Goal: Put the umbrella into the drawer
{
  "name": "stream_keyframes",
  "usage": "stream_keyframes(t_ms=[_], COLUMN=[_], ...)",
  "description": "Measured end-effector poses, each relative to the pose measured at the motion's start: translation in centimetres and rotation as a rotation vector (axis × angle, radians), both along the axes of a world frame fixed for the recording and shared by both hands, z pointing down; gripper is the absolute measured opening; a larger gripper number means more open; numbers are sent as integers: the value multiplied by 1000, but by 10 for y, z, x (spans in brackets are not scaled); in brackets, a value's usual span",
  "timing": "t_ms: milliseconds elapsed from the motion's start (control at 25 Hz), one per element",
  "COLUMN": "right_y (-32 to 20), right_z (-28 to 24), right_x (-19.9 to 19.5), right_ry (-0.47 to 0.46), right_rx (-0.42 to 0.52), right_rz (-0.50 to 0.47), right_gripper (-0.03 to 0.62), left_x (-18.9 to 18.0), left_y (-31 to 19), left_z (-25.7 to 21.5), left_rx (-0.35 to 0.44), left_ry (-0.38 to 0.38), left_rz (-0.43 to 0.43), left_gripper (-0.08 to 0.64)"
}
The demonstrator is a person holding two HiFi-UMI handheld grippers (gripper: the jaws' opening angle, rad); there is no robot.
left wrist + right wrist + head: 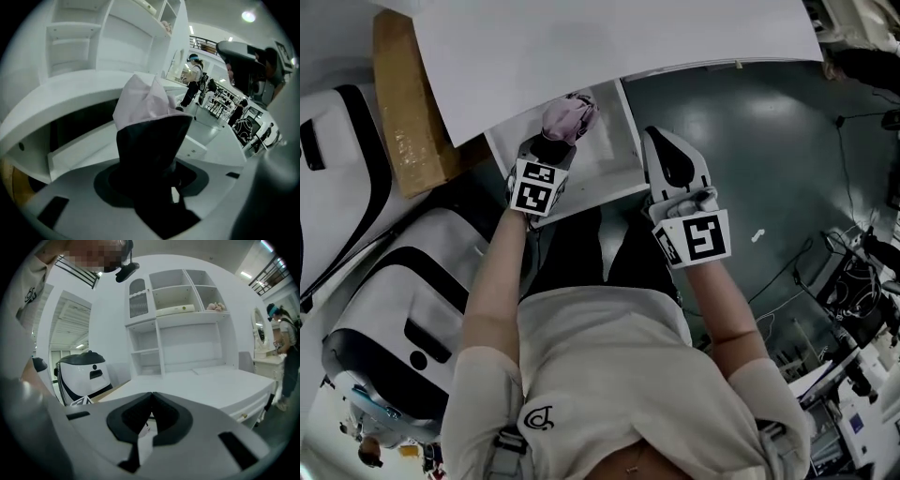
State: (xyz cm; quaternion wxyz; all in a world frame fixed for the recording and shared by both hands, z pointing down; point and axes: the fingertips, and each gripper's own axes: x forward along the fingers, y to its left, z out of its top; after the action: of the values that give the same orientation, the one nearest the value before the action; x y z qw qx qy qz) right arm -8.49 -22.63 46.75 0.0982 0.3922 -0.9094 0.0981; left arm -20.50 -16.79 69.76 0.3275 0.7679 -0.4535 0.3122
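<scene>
Umbrella (570, 117) is sitting clamped between the jaws of left gripper (551, 147), jutting ahead of them over open drawer (614, 155), looking light and soft-skinned with a stiff core, so mid-body is looking like the right grip, while right gripper (666, 150) is idling closed and empty.

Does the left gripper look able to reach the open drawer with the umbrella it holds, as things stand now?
Probably yes. The left gripper, shut on the umbrella, hangs right over the drawer, whose top is open. The right gripper stands off to the side, out of the way.
</scene>
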Motion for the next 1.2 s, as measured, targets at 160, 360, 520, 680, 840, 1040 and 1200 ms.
stream_keyframes(t_ms=[160,360,520,680,840,1040,1200], right_y=[-3,-8,-3,-2,-1,2,2], right_z=[16,38,50,57,59,55,41], right_x=[2,6,5,7,9,6,4], right_ry=[15,13,22,21,17,12,4], right_rx=[19,4,-10,-23,-38,-48,-35], right_rz=[8,33,32,40,51,45,29], right_gripper=[6,6,6,6,6,6,6], left_x=[9,21,21,14,8,13,24], left_y=[-7,-21,-20,-18,-18,-22,-30], left_z=[29,61,87,105,110,99,61], left_rx=[-32,-80,-146,-193,-194,-154,-73], left_ry=[-30,-38,-48,-65,-80,-34,-35], left_rz=[45,76,65,37,1,-4,31], left_gripper=[229,229,230,232,238,396,414])
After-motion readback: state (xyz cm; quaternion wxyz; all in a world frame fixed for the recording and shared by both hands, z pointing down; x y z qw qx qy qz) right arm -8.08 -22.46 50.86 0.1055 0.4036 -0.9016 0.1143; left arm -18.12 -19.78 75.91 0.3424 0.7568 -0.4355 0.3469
